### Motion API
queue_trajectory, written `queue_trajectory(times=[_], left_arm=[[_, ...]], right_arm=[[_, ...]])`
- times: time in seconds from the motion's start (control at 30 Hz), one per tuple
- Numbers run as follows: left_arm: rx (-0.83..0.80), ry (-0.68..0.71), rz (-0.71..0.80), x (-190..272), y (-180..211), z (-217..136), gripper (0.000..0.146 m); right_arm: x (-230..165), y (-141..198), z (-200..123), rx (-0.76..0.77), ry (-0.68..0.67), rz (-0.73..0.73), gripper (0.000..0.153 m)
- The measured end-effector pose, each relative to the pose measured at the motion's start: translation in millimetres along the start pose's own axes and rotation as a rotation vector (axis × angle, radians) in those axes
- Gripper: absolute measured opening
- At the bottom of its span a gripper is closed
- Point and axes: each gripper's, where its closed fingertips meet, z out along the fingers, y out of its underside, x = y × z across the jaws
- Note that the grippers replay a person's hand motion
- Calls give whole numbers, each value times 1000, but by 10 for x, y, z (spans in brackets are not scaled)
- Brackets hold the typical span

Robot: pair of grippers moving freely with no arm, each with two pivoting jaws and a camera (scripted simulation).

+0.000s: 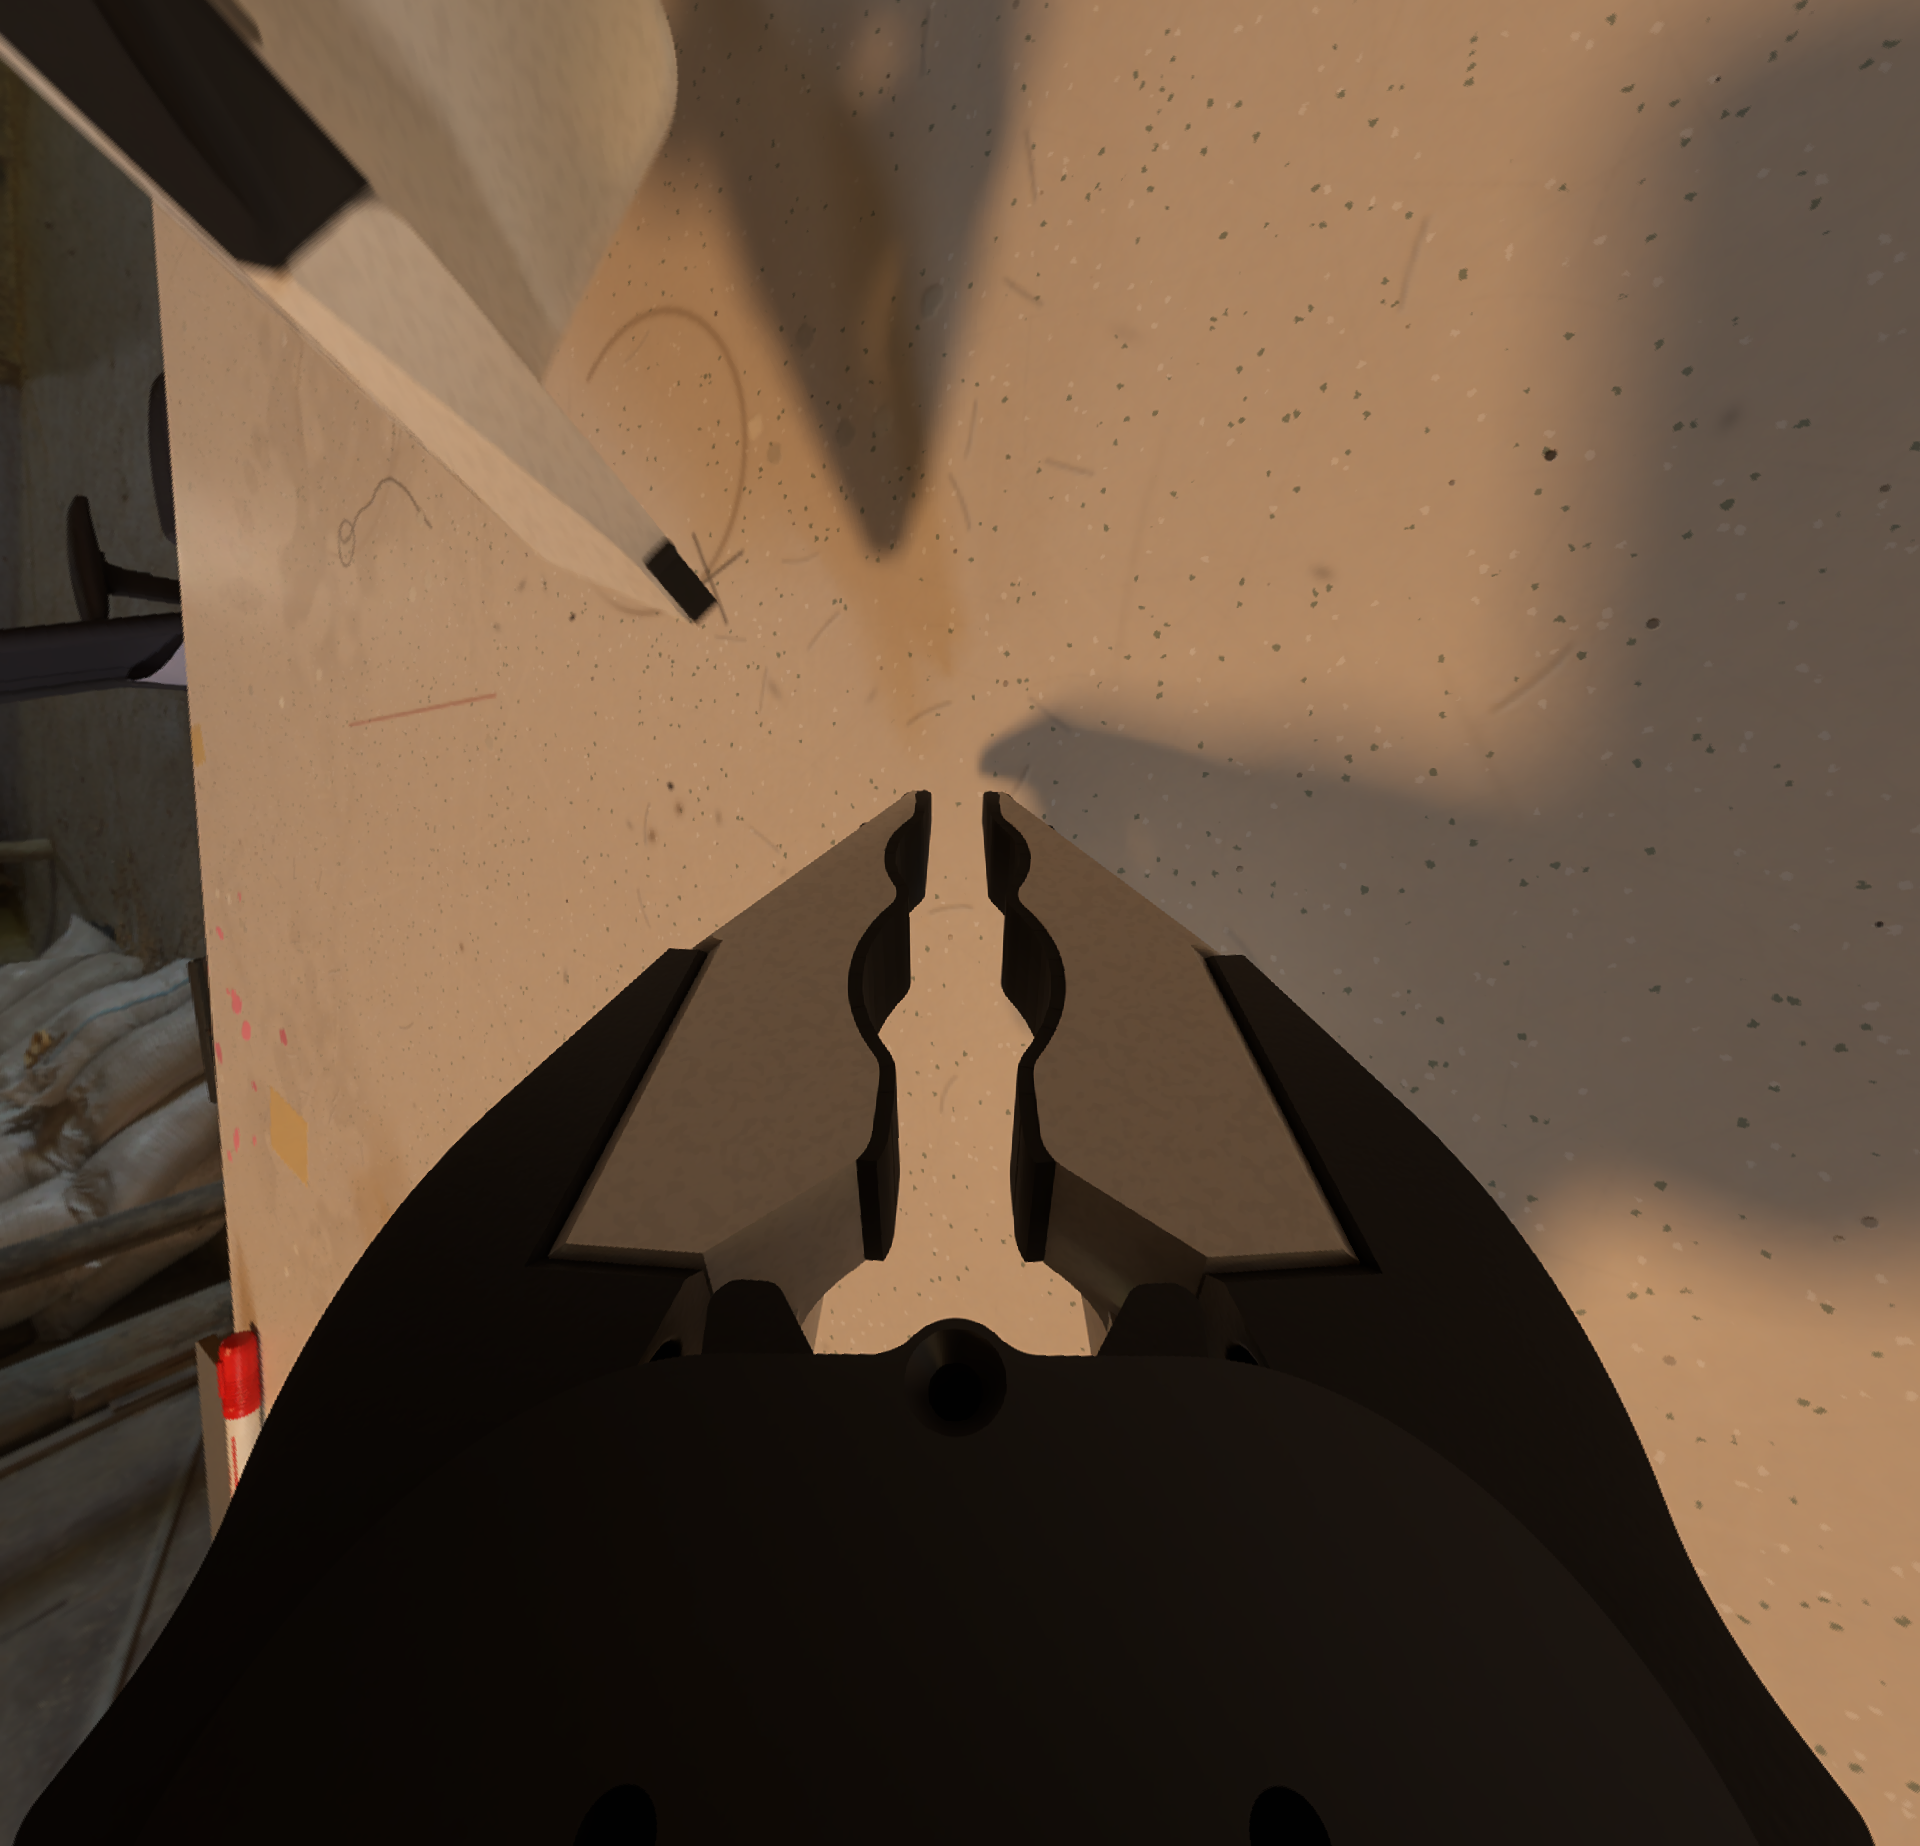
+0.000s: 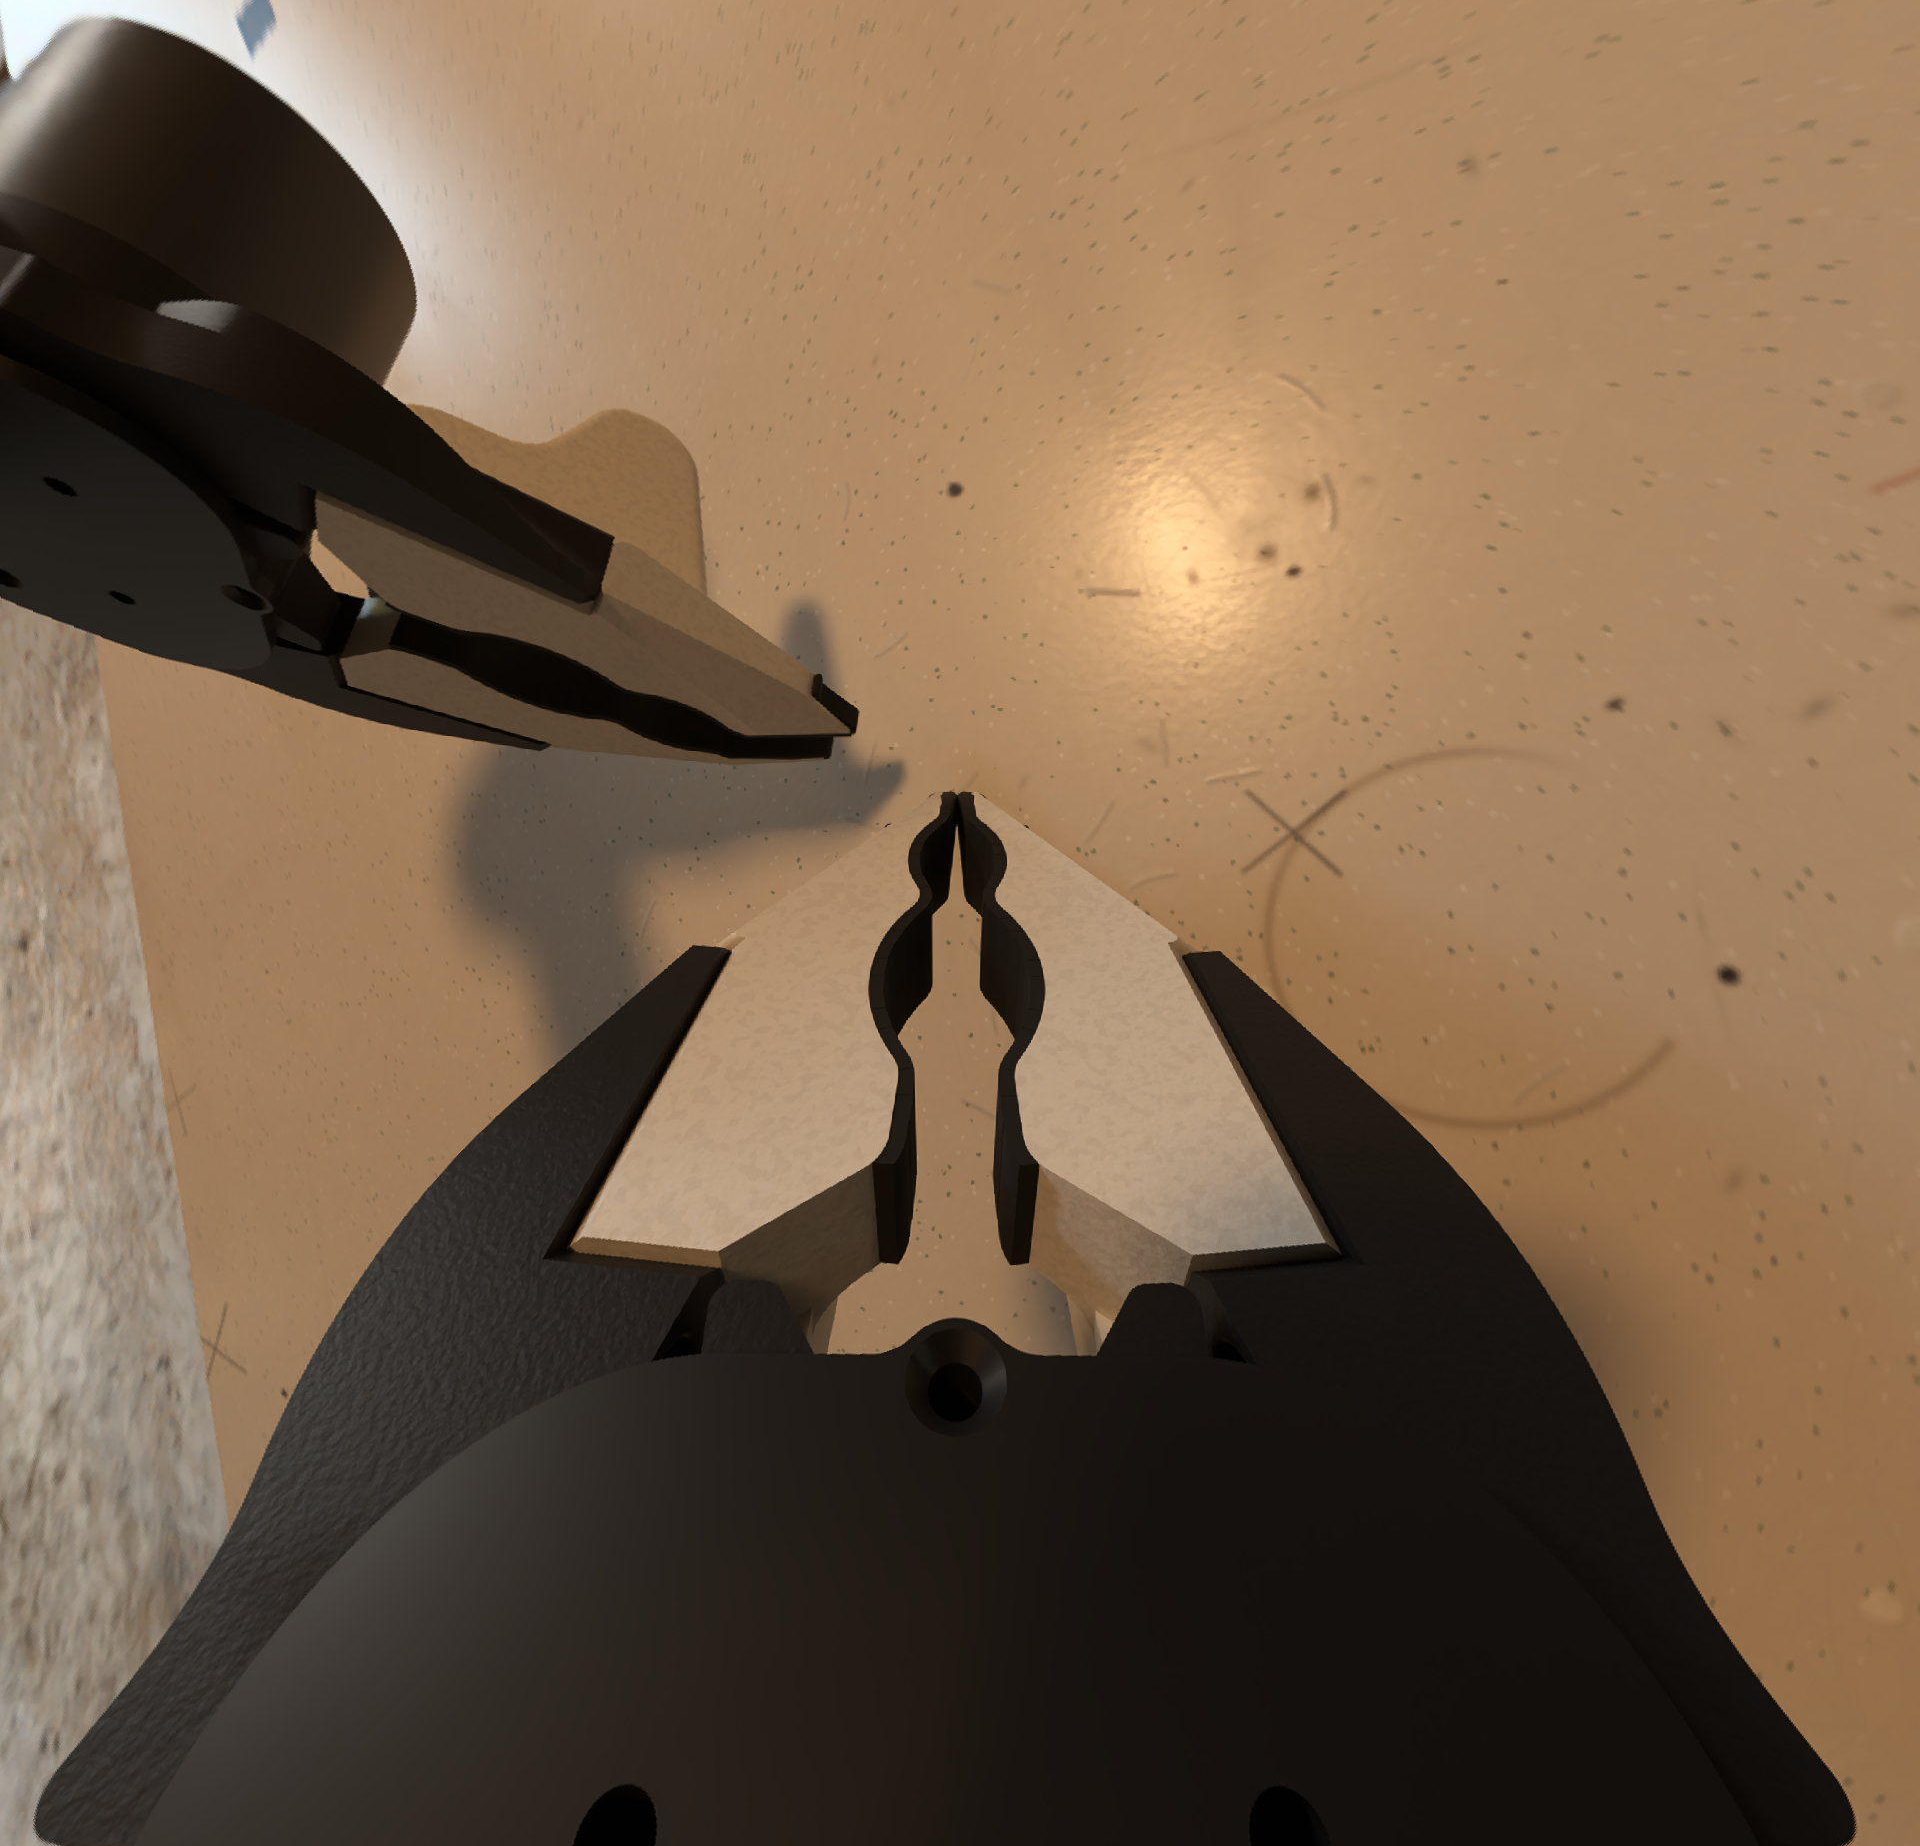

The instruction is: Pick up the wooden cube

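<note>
Your left gripper sits slightly parted and empty at frame centre over the speckled table, your right gripper is pinched closed on nothing, and no wooden cube shows in either view.

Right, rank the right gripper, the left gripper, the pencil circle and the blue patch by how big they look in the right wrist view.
1. right gripper, largest, though it sits closest to the camera, which inflates it
2. left gripper
3. pencil circle
4. blue patch, smallest
</note>
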Motion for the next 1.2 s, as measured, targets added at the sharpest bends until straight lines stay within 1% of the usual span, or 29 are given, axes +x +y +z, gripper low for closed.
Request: queue_trajectory(times=[0.1,0.3,0.43,0.53,0.67,0.73,0.8,0.93,1.07,1.13,1.17,1.2], left_arm=[[5,5,-23,-3,18,-39,15],[24,3,-78,9,69,-166,36],[67,-5,-136,13,112,-360,36],[131,-21,-193,-51,145,-586,34],[208,-94,-305,-365,306,-1015,34],[206,-156,-340,-581,503,-1234,34],[154,-223,-350,-809,794,-1411,33],[-18,-326,-400,-1302,1595,-1656,35],[-169,-326,-427,-1703,2337,-1706,40],[-222,-280,-427,-1865,2617,-1638,44],[-245,-273,-409,-1947,2714,-1589,46],[-247,-233,-401,-1989,2783,-1513,46]], right_arm=[[31,0,-138,73,30,39,0],[-16,1,-242,180,65,78,0],[30,-20,-261,266,114,112,0],[147,7,-271,331,146,150,0],[402,156,-188,365,222,194,0],[468,213,-131,361,236,203,0],[488,242,-84,360,236,211,0],[518,242,-70,390,229,226,0],[556,244,-82,406,221,260,0],[563,244,-89,415,217,268,0],[574,246,-95,418,221,275,0],[581,246,-99,422,226,278,0]])
